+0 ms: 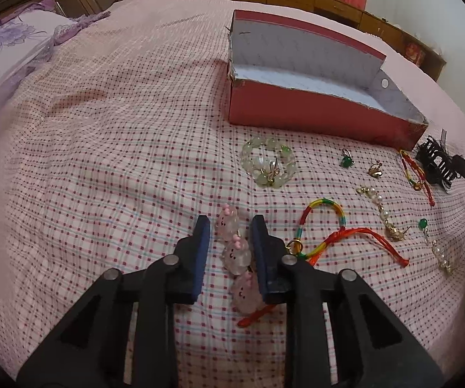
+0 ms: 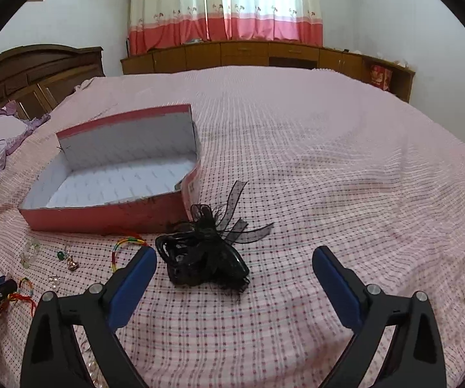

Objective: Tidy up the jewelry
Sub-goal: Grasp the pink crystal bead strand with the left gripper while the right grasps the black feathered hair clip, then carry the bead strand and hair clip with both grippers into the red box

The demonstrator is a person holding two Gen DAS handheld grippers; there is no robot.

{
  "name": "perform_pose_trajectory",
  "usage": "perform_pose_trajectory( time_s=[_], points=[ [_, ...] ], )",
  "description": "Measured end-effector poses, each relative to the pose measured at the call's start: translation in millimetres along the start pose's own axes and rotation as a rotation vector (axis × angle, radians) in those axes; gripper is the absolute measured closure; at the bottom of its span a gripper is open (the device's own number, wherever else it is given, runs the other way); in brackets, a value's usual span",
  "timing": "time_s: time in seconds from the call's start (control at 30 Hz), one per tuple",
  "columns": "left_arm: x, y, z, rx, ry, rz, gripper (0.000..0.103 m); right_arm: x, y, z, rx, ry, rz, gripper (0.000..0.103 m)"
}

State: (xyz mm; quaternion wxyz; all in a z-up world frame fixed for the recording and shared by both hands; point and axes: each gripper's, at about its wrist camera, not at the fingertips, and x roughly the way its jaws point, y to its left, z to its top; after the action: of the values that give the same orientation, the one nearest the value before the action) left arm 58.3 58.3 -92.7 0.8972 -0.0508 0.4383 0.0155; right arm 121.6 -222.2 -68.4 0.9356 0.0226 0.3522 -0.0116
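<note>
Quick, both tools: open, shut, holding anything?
Left tool: nearly shut around the pink bead bracelet; grip not certain.
Right tool: open, empty, black hair clip ahead.

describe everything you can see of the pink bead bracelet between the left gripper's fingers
The pink bead bracelet is a string of chunky, translucent pale-pink beads shaped like little faces, with dark dot eyes and small pink bumps on top. It looks like glass or resin. Three beads show, lined up on the checked bedspread between the blue pads of the left gripper, which stand narrowly either side; contact is unclear. A red cord trails from its near end.
</note>
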Motion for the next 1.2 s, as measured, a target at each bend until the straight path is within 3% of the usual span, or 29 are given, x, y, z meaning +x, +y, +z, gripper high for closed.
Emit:
perform_pose_trajectory(
  time_s=[0.17, 0.27, 0.6, 0.7, 0.87, 1.2],
  points=[
    [5.3, 6.4, 8.1, -0.013, -0.001, -0.019, 0.094, 23.2, 4.8, 3.6, -0.010, 0.043, 0.043, 0.008],
    [4.8, 12.6, 10.2, -0.034, 0.000, -0.033, 0.103, 37.3, 10.3, 2.6, -0.027, 0.093, 0.049, 0.019],
    [-15.3, 21.6, 5.2, -0.049, -0.039, -0.051, 0.103, 62.4, 8.6, -4.4, 0.001, 0.172, 0.086, 0.030],
    [-24.9, 22.9, 3.6, -0.055, -0.057, -0.059, 0.103, 58.8, 5.6, -4.6, 0.012, 0.173, 0.083, 0.046],
    [-37.1, 19.4, 4.3, -0.057, -0.081, -0.064, 0.103, 51.3, -2.4, -5.7, 0.030, 0.173, 0.064, 0.088],
    [-69.0, 12.6, 3.9, -0.060, -0.137, -0.110, 0.103, 11.7, -14.8, -15.7, 0.059, 0.130, 0.085, 0.097]
  ],
)
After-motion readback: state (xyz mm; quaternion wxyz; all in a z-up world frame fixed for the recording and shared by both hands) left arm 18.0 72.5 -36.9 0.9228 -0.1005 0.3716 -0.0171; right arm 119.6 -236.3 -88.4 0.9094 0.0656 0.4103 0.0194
